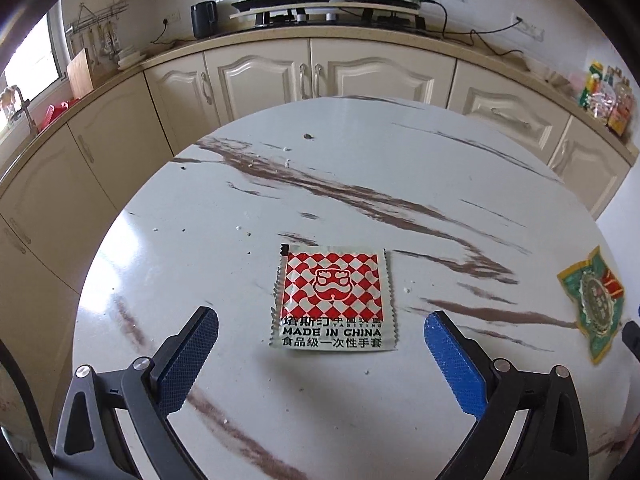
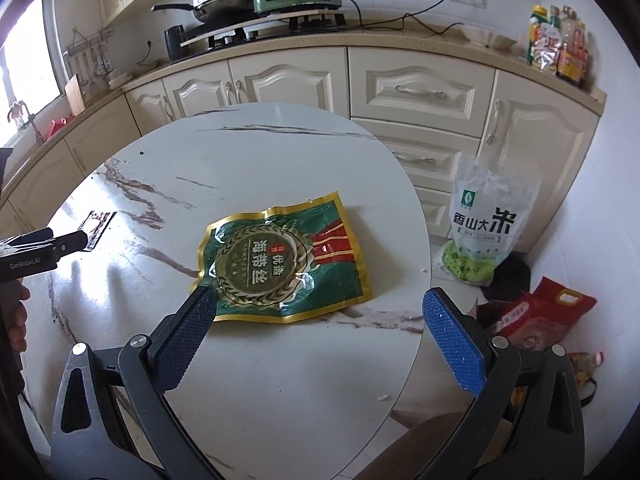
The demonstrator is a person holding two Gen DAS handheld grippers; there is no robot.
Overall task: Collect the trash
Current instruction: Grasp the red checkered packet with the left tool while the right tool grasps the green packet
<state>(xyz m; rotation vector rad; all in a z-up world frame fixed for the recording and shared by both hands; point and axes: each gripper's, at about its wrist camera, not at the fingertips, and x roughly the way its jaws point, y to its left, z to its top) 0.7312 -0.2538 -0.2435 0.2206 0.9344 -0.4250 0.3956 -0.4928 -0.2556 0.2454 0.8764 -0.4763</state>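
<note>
I see a round white table (image 1: 360,152) with brown wavy lines on it. A flat red and white checked packet (image 1: 333,297) lies on it. A shiny green and gold wrapper (image 2: 280,264) lies well apart from it, near the table's edge. Tiny crumbs (image 1: 286,163) are scattered around.

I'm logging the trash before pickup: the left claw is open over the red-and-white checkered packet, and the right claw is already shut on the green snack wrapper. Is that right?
Not quite. The right claw is open, not shut on the green snack wrapper, which lies flat on the table in the right wrist view. The rest holds: the left claw is open over the red-and-white checkered packet.
</note>
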